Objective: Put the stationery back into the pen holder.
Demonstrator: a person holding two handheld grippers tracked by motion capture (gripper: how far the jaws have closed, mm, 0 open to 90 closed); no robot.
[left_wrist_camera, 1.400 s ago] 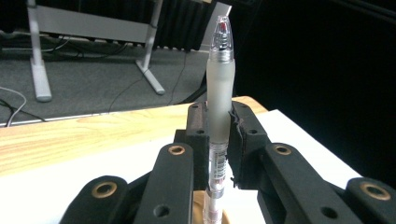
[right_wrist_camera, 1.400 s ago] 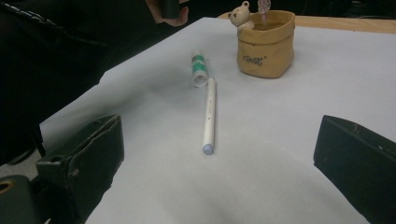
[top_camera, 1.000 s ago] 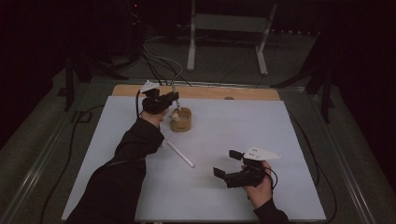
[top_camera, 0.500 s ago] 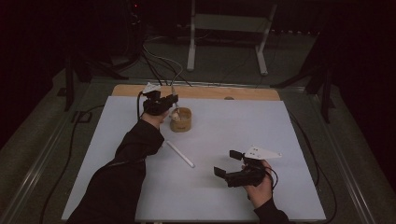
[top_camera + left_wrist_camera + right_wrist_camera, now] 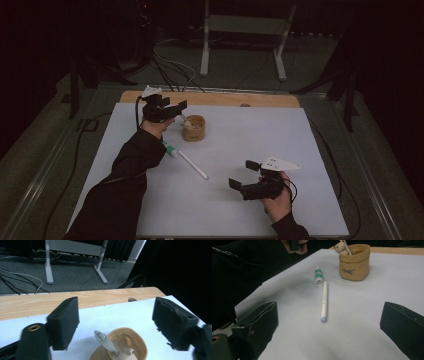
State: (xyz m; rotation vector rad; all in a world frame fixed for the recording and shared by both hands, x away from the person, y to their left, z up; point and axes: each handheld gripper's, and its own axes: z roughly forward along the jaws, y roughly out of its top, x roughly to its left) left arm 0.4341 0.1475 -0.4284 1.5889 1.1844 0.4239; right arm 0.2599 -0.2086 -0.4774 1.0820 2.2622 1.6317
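Observation:
A tan cup point(image 5: 194, 128) with a small bear figure on its rim stands at the back of the white mat. A clear-tipped pen point(image 5: 106, 343) leans in the cup point(image 5: 128, 341). My left gripper point(image 5: 170, 111) hovers just left of the cup. Its jaws have just been opening, and in the left gripper view point(image 5: 117, 325) they stand wide apart with the pen tip low between them, untouched. A white pen point(image 5: 192, 165) and a green-and-white tube point(image 5: 170, 149) lie on the mat. My right gripper point(image 5: 243, 174) rests open near the front, facing the white pen point(image 5: 324, 302).
The white mat point(image 5: 280, 135) covers a wooden table whose bare edge point(image 5: 215, 98) runs along the back. A metal stand point(image 5: 240, 30) and cables lie on the floor beyond. The left sleeve point(image 5: 130, 170) crosses the mat's left half, over part of the tube.
The left gripper's jaws have spread apart beside the cup, and the pen is left standing in it. The right hand has kept still.

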